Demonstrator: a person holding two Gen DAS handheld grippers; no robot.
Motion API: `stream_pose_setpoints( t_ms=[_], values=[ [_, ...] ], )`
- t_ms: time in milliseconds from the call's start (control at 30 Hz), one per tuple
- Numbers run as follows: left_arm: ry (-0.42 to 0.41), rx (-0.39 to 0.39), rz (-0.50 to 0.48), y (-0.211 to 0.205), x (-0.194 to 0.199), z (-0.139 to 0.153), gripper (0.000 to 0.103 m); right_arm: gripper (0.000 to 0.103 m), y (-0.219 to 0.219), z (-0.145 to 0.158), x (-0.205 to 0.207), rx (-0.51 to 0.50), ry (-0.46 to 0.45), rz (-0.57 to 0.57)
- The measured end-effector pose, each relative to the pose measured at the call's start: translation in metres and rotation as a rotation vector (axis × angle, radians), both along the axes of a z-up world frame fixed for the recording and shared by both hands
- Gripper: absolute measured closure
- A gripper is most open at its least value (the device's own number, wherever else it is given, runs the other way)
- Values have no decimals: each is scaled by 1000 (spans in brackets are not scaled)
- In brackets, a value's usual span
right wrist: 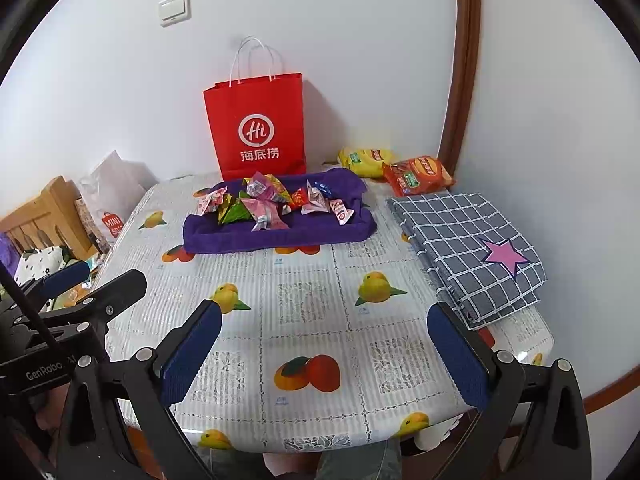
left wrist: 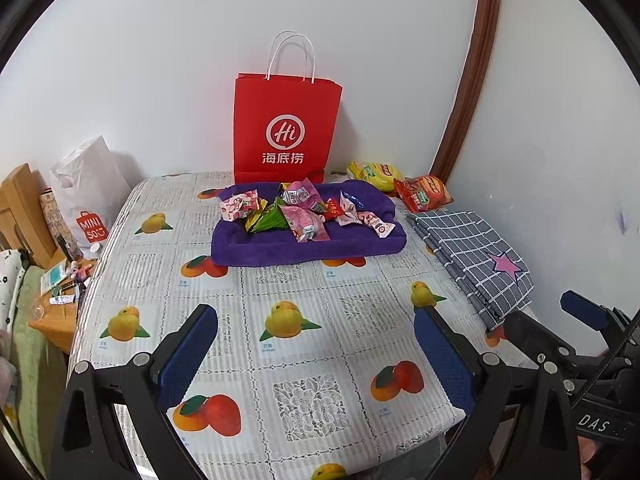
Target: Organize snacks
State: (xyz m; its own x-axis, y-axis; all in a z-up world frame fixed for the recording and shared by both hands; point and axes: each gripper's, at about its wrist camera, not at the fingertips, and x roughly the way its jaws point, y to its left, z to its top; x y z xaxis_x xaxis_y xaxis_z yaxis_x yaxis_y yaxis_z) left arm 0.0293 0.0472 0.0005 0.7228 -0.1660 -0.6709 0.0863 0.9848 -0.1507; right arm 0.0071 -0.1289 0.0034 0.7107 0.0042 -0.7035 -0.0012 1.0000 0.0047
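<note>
Left gripper [left wrist: 316,344] and right gripper [right wrist: 324,344] sit nearest the cameras, both low over the near edge of the table [left wrist: 304,396], jaws spread wide, nothing between them. The snacks [left wrist: 304,210] lie straight ahead of both, far side of the table, piled on a purple towel [left wrist: 308,248] whose long axis runs left-right across the view. Judging from both views, neither gripper is clearly nearer; the pile sits about centre for the left one and a bit left of centre for the right one. Loose packets on the towel: roughly eight to ten, overlapping, exact count unclear, mostly pink, at least one green, one red. Off the towel, back right corner: two bigger bags, one yellow bag [left wrist: 374,174] and one red bag [left wrist: 424,192], touching each other, nearer the right gripper's side. One red paper bag [left wrist: 286,128] stands upright just behind the towel against the wall. One folded checked cloth [left wrist: 476,256] lies along the right edge.
</note>
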Motion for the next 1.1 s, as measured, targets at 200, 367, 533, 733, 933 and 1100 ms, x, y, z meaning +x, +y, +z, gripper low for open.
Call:
stream_pose_setpoints(
  t_ms=[200,367,533,733,933,1100],
  values=[
    [5,-6,-5,2,1,-2,4,2,0,-2,-1,8,5,-6],
    [10,-6,-1,3,1,-5,4,2,2,-4,-1,5,8,-4],
    [15,-11,3,5,1,-6,4,2,2,-6,-2,15,6,-3],
    [19,-12,1,4,1,-7,4,2,3,-9,-3,16,9,-5],
    [27,-9,-2,2,3,-9,4,2,0,-10,-5,27,11,-10],
    [27,-10,-9,0,3,-9,4,2,-1,-11,-6,24,12,-11]
  ],
)
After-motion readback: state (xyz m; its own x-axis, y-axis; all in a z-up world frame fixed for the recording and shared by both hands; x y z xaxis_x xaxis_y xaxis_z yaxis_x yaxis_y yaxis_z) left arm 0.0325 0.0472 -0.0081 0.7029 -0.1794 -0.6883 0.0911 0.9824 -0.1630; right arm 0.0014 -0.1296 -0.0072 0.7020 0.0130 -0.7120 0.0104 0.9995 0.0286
